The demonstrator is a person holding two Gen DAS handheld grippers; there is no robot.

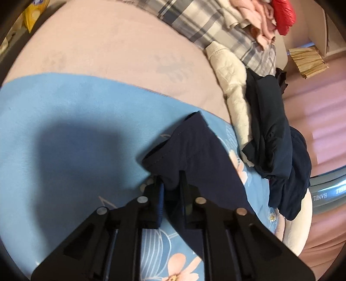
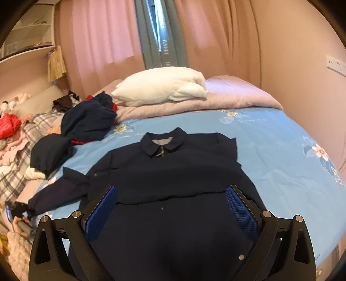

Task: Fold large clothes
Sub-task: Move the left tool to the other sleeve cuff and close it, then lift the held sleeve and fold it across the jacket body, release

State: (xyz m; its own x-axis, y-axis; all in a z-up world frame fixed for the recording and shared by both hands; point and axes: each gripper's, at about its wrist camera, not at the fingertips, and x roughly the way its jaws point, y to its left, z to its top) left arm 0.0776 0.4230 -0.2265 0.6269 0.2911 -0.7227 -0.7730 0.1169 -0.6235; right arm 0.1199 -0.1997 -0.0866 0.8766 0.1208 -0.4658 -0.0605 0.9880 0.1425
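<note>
A dark navy collared jacket [image 2: 173, 173] lies front up on the blue floral bedsheet [image 2: 281, 162], collar toward the pillow, its right sleeve folded in over the shoulder. Its left sleeve [image 2: 58, 192] stretches out to the left. My left gripper [image 1: 170, 183] is shut on the cuff of that sleeve [image 1: 190, 149] and holds it above the sheet [image 1: 64, 121]; the gripper also shows at the sleeve end in the right wrist view [image 2: 16, 210]. My right gripper [image 2: 172, 194] is wide open above the jacket's lower half, holding nothing.
A heap of dark clothes [image 2: 86, 121] [image 1: 272, 134] lies at the bed's side. A white pillow [image 2: 160, 86] rests on a pink quilt [image 2: 227, 95]. A plaid blanket [image 1: 205, 23], pink clothes and a red item [image 1: 283, 15] lie beyond. Pink curtains [image 2: 103, 32] hang behind.
</note>
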